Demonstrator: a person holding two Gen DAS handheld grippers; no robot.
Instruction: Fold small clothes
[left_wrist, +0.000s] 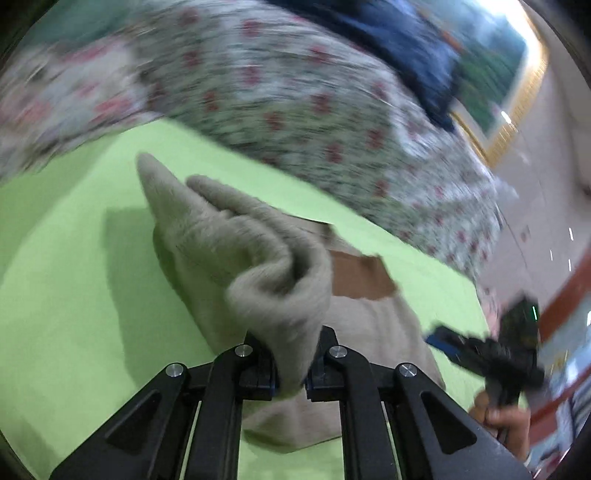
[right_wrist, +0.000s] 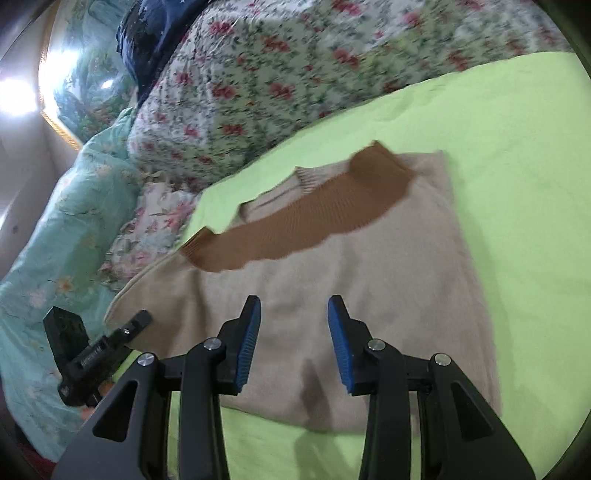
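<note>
A small beige sweater (right_wrist: 369, 280) with a brown ribbed band (right_wrist: 314, 218) lies on a lime green sheet (right_wrist: 517, 184). My left gripper (left_wrist: 291, 354) is shut on a bunched fold of the beige sweater (left_wrist: 236, 251) and lifts it off the sheet. My right gripper (right_wrist: 293, 332) is open and empty, hovering just above the middle of the sweater. The right gripper also shows at the right edge of the left wrist view (left_wrist: 491, 354). The left gripper shows at the lower left of the right wrist view (right_wrist: 96, 350).
A floral quilt (right_wrist: 277, 74) and a dark blue cloth (right_wrist: 147, 33) are piled along the far side of the sheet. A turquoise floral cover (right_wrist: 55, 229) lies to the left. A framed picture (left_wrist: 491, 74) hangs on the wall.
</note>
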